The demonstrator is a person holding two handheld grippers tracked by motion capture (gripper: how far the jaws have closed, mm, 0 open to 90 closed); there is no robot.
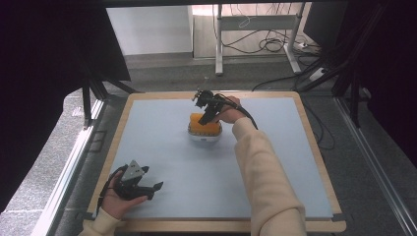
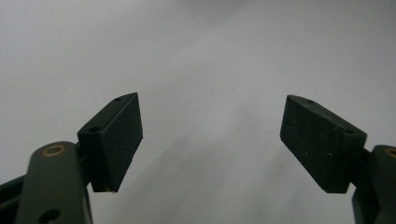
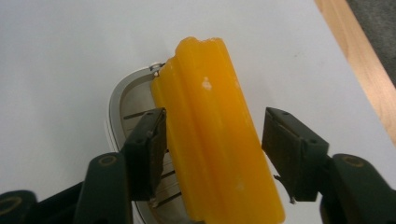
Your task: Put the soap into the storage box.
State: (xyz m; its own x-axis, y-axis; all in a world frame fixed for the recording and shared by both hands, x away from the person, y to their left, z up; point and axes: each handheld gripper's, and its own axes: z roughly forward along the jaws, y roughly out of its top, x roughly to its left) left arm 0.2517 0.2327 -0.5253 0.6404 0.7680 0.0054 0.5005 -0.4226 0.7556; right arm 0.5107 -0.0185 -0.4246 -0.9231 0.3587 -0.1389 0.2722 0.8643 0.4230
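An orange, ridged soap bar (image 1: 198, 125) (image 3: 205, 102) lies tilted in a white oval dish (image 1: 204, 137) (image 3: 115, 105) at the middle back of the pale blue table top (image 1: 196, 172). My right gripper (image 1: 207, 118) (image 3: 212, 149) reaches down over it, open, with one jaw on each side of the bar. The left pad (image 3: 150, 140) sits against the bar's edge and the right pad (image 3: 285, 154) stands a little off it. My left gripper (image 1: 154, 191) (image 2: 210, 140) rests low at the front left, open, with nothing between its pads.
A wooden rim (image 1: 314, 147) frames the table top. Beyond the far edge are a grey floor, a desk frame (image 1: 219, 44) and loose cables (image 1: 270, 44). Dark curtains hang at both sides.
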